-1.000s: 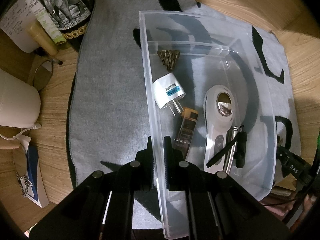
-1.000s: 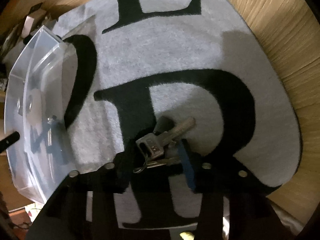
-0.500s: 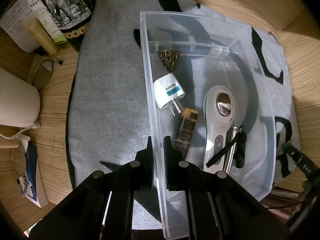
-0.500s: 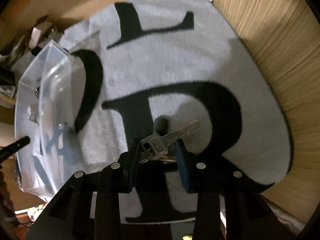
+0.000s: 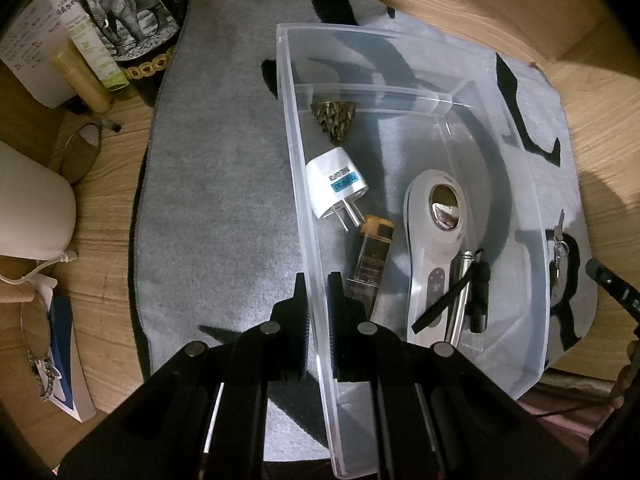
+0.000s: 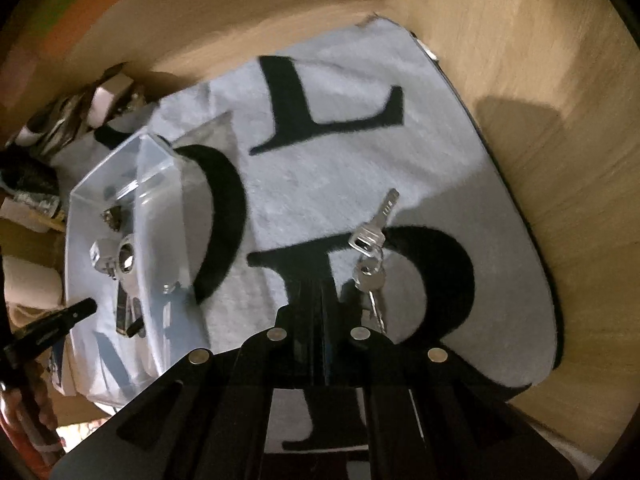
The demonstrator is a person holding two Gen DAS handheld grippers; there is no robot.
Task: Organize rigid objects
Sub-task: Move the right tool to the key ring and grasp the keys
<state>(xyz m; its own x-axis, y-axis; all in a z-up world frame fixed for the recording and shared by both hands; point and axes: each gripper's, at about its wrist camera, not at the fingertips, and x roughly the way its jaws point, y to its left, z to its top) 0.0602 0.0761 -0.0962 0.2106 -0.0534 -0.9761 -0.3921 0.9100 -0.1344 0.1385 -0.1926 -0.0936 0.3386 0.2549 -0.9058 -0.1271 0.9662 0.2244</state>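
My left gripper (image 5: 318, 288) is shut on the left wall of a clear plastic bin (image 5: 304, 200) that stands on a grey mat. The bin holds a white plug adapter (image 5: 334, 184), a bronze cone-shaped piece (image 5: 334, 120), a small brown bottle (image 5: 372, 256), a white handheld device (image 5: 436, 240) and a silver flashlight with a black strap (image 5: 460, 300). My right gripper (image 6: 320, 280) is shut on a bunch of silver keys (image 6: 370, 244) and holds it above the mat, right of the bin (image 6: 120, 240). The keys (image 5: 558, 248) also show beyond the bin's right wall in the left wrist view.
The grey mat with black letters (image 6: 340, 152) lies on a wooden surface with wooden walls behind and right (image 6: 540, 120). Left of the mat stand an elephant-print tin (image 5: 128, 12), tubes (image 5: 80, 72), a white container (image 5: 28, 208), glasses (image 5: 36, 332) and a booklet.
My right gripper has shut on the keys and lifted them off the mat; they now hang beside the fingers. The left gripper and the bin have not moved.
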